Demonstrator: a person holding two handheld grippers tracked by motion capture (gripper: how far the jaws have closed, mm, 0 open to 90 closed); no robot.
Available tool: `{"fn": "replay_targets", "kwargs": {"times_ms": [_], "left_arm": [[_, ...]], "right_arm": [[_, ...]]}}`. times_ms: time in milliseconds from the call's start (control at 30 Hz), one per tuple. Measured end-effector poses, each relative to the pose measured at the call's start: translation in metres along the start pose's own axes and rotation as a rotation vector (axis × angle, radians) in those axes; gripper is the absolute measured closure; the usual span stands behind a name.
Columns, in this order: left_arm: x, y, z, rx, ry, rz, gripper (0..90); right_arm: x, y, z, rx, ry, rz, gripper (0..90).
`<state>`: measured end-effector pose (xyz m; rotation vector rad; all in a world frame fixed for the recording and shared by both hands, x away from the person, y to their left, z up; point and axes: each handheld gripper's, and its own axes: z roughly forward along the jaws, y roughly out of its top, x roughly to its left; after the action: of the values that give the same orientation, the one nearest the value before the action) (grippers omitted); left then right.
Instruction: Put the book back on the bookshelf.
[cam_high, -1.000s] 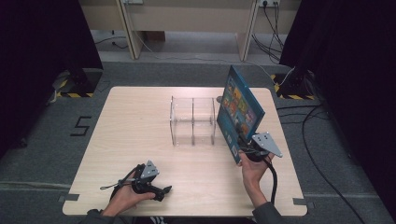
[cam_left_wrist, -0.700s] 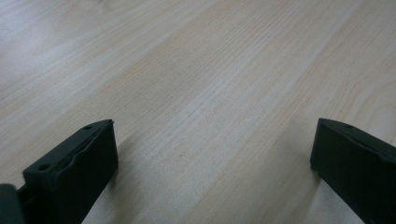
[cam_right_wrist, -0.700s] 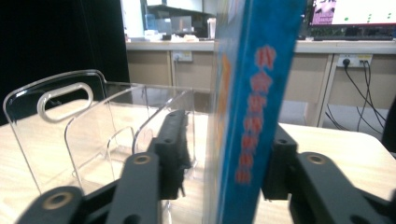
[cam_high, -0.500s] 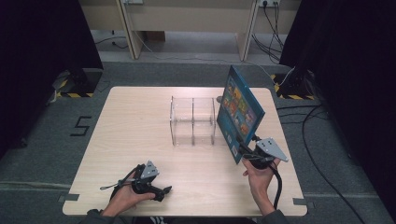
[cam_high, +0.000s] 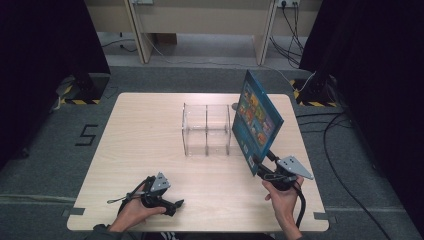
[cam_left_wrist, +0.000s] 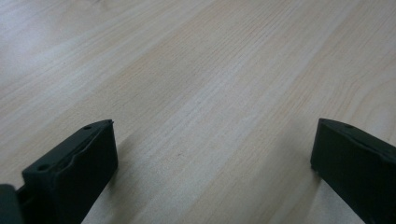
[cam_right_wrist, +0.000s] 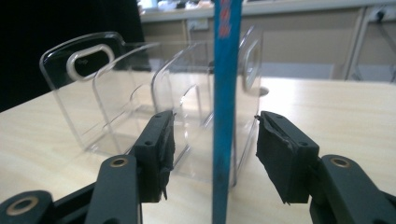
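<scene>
A blue picture book (cam_high: 257, 120) stands on edge, tilted, at the right end of a clear plastic divider rack (cam_high: 206, 129). Whether it leans on the rack or sits in a slot I cannot tell. My right gripper (cam_high: 260, 164) is at the book's near lower corner. In the right gripper view the book's edge (cam_right_wrist: 225, 93) runs up between the jaws of the right gripper (cam_right_wrist: 215, 135), with a gap on each side. The jaws have just been opening, and the pads are off the book. The rack (cam_right_wrist: 140, 93) stands behind it. My left gripper (cam_high: 175, 205) lies open on the table, and the left gripper view shows bare wood between the jaws of the left gripper (cam_left_wrist: 212, 140).
The light wooden table (cam_high: 140, 130) has bare room at its left half and along the front. Dark curtains flank it, cables trail on the floor at the right, and desk legs stand beyond the far edge.
The right gripper's jaws have opened off the book, and the hand has drawn back a little toward the table's near right. The book stays standing. The left hand has not moved.
</scene>
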<state>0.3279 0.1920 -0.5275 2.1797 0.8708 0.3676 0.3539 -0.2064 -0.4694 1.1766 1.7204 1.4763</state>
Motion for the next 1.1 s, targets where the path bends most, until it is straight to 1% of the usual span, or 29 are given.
{"fn": "replay_targets", "kwargs": {"times_ms": [67,167,233,267,333,367,400,533,567,633,667,700,733,767,833,933,1000,1100], "left_arm": [[0.0000,0.0000,0.0000,0.000,0.000,0.000,0.0],[0.0000,0.0000,0.0000,0.000,0.000,0.000,0.0],[0.0000,0.0000,0.0000,0.000,0.000,0.000,0.0],[0.0000,0.0000,0.0000,0.000,0.000,0.000,0.0],[0.0000,0.0000,0.0000,0.000,0.000,0.000,0.0],[0.0000,0.0000,0.0000,0.000,0.000,0.000,0.0],[0.0000,0.0000,0.0000,0.000,0.000,0.000,0.0],[0.0000,0.0000,0.0000,0.000,0.000,0.000,0.0],[0.0000,0.0000,0.0000,0.000,0.000,0.000,0.0],[0.0000,0.0000,0.0000,0.000,0.000,0.000,0.0],[0.0000,0.0001,0.0000,0.000,0.000,0.000,0.0],[0.0000,0.0000,0.0000,0.000,0.001,0.001,0.0],[0.0000,0.0001,0.0000,0.000,0.001,0.000,0.0],[0.0000,0.0001,0.0000,0.000,0.001,0.001,0.0],[0.0000,0.0001,0.0000,0.000,0.000,0.000,0.0],[0.0000,0.0001,0.0000,0.000,0.000,0.001,0.0],[0.0000,0.0001,0.0000,0.000,0.001,0.000,0.0],[0.0000,0.0001,0.0000,0.000,0.000,0.001,0.0]], "right_arm": [[0.0003,-0.0021,-0.0025,0.020,0.019,0.002,47.5],[0.0014,-0.0043,-0.0060,0.069,0.022,-0.034,50.1],[0.0018,-0.0047,-0.0075,0.081,0.037,-0.051,52.0],[0.0013,-0.0049,-0.0076,0.088,0.041,-0.055,53.4],[0.0003,-0.0060,-0.0067,0.108,0.047,-0.045,55.8],[-0.0003,-0.0066,-0.0062,0.116,0.045,-0.053,57.5],[-0.0004,-0.0069,-0.0058,0.121,0.053,-0.055,58.9],[-0.0012,-0.0069,-0.0057,0.129,0.067,-0.041,68.1],[-0.0013,-0.0071,-0.0056,0.133,0.064,-0.039,68.4],[-0.0017,-0.0070,-0.0052,0.131,0.059,-0.060,72.2],[-0.0022,-0.0068,-0.0051,0.130,0.064,-0.049,73.8],[-0.0032,-0.0066,-0.0049,0.124,0.076,-0.022,74.7],[-0.0041,-0.0063,-0.0045,0.113,0.085,-0.005,75.5],[-0.0041,-0.0058,-0.0043,0.109,0.090,0.000,76.3],[-0.0039,-0.0056,-0.0036,0.106,0.088,-0.016,77.7],[-0.0046,-0.0058,-0.0023,0.105,0.092,-0.002,78.0],[-0.0045,-0.0057,-0.0020,0.103,0.086,-0.017,78.0],[-0.0045,-0.0057,-0.0017,0.100,0.093,-0.007,76.5]]}}
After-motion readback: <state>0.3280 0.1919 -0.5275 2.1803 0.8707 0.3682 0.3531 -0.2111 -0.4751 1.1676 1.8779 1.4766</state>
